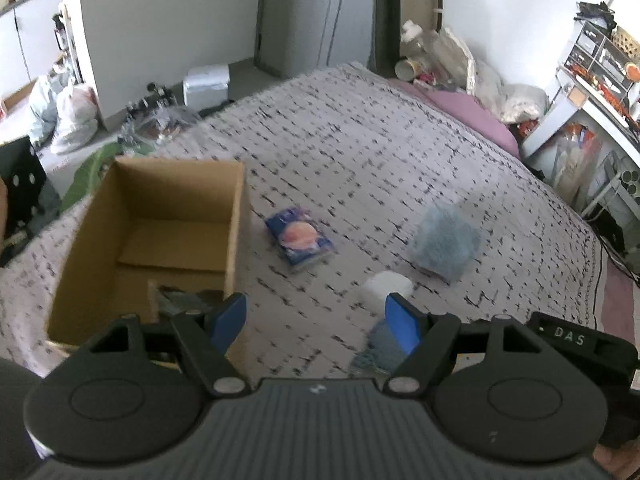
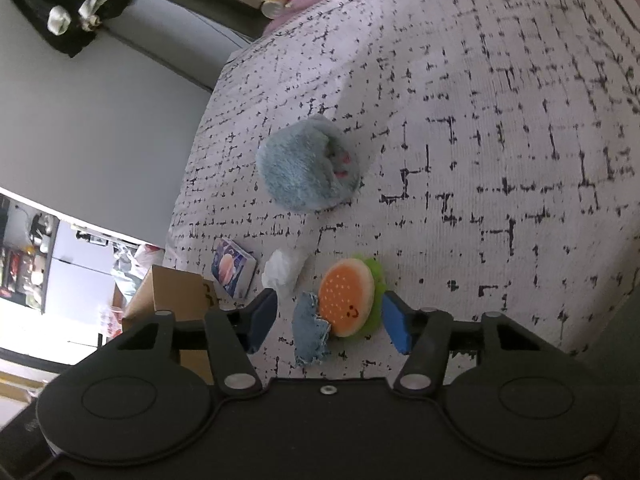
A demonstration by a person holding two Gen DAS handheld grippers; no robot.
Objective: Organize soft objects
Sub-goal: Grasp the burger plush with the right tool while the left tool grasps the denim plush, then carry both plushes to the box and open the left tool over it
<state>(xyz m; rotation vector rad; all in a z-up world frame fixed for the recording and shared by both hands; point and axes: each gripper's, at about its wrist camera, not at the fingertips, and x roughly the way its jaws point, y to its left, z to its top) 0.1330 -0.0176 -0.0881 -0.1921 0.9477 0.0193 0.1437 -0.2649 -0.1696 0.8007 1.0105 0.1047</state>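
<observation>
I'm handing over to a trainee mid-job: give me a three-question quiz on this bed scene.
1. True or false: the brown cardboard box sits open-topped on the patterned bedspread.
2. What lies between the right gripper's blue fingers? A) round orange-and-green burger plush B) fluffy blue-grey plush C) crumpled white tissue wad
3. Fill in: the frayed scrap beside the burger is blue ____.

Key: 1 true; 2 A; 3 denim.

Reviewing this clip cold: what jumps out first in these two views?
The orange burger plush with its green frill lies on the patterned bedspread, between the right gripper's open blue pads. Farther off sits a fluffy blue-grey plush. In the left wrist view, an open cardboard box stands on the bed's left side.
</observation>
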